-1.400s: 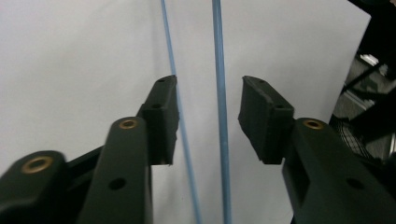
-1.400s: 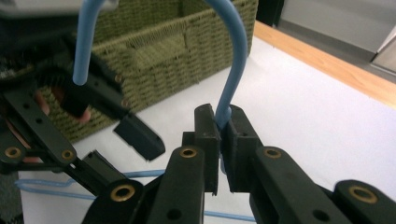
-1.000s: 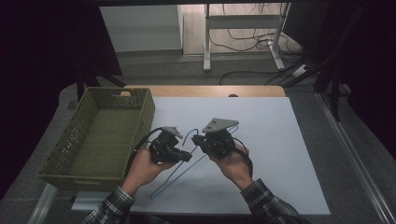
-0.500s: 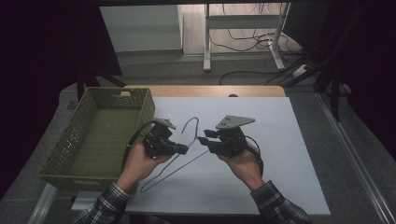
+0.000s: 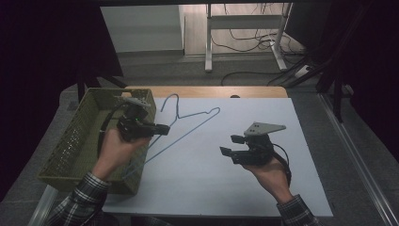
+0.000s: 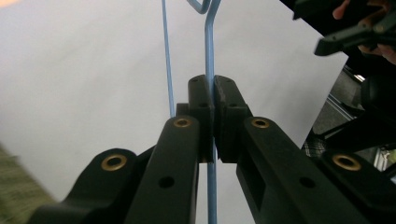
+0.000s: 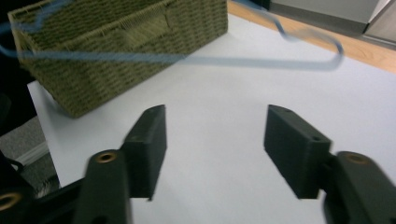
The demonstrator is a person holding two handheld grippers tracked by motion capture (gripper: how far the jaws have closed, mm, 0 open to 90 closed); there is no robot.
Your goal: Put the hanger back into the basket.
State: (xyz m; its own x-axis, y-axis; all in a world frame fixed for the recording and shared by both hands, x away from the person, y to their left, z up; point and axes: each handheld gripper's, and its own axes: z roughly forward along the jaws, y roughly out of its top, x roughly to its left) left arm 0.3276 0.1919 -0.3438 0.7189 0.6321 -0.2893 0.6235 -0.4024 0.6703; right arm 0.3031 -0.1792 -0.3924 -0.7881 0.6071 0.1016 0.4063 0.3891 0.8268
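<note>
A blue wire hanger (image 5: 195, 123) hangs tilted above the white table (image 5: 282, 188), beside the basket. My left gripper (image 5: 164, 128) is shut on one of its wires. In the left gripper view the pads (image 6: 214, 91) pinch that wire (image 6: 208, 42), and a second wire runs just to the left. My right gripper (image 5: 230, 145) hovers over the table's middle, well apart from the hanger. Its jaws have just been opening and stand open with nothing between them (image 7: 219, 140). The hanger (image 7: 210, 60) shows blurred ahead of them.
A green woven basket (image 5: 70, 146) stands at the table's left edge, partly under my left hand, and shows ahead in the right gripper view (image 7: 116, 46). A wooden strip (image 5: 211, 92) borders the table's far edge. Desk legs and cables lie on the floor beyond.
The two grippers were close together at the hanger. The right one has let go, opened and drawn away to the right. The left has lifted the hanger up and leftward toward the basket.
</note>
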